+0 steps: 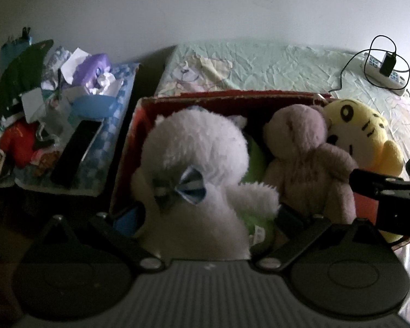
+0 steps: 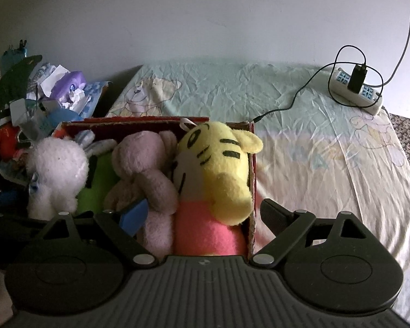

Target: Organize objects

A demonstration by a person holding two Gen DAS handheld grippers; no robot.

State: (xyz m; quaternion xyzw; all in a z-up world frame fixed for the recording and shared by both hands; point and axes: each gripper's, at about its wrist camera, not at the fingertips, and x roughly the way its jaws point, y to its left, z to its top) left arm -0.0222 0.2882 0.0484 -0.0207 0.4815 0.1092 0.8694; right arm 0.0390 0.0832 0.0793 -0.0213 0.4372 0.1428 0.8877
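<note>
Left hand-held gripper (image 1: 209,213): lower centre of the left wrist view, jaws spread wide on either side of the white plush (image 1: 194,164); whether the pads press its fur is not clear, so I judge it straddling, not holding.
Right hand-held gripper (image 2: 202,213): lower centre of the right wrist view, jaws wide apart; blue-padded finger lies beside the mauve bear (image 2: 145,169), the other finger sits outside the right wall of the red box (image 2: 252,191).
Task things: white plush, mauve bear and yellow tiger plush (image 2: 218,164) stand packed in the red box, centre of both views; a green plush (image 2: 95,186) is wedged low between white plush and bear.
Box location: on the bed (image 2: 314,150), sheet wrinkled.
Risk 1: closing the right jaws now would pinch the cardboard wall along with the tiger, likely dragging or tipping the box.
Risk 2: toys are tightly packed; lifting one may pull a neighbour out by friction.
Risk 3: tiger's head overhangs the right rim and may flop out onto the bed.
Risk 4: clutter pile (image 1: 54,104), left of frame, sits near the box; a sideways shove could topple it.
Risk 5: the two tools work close together; collision plausible.
</note>
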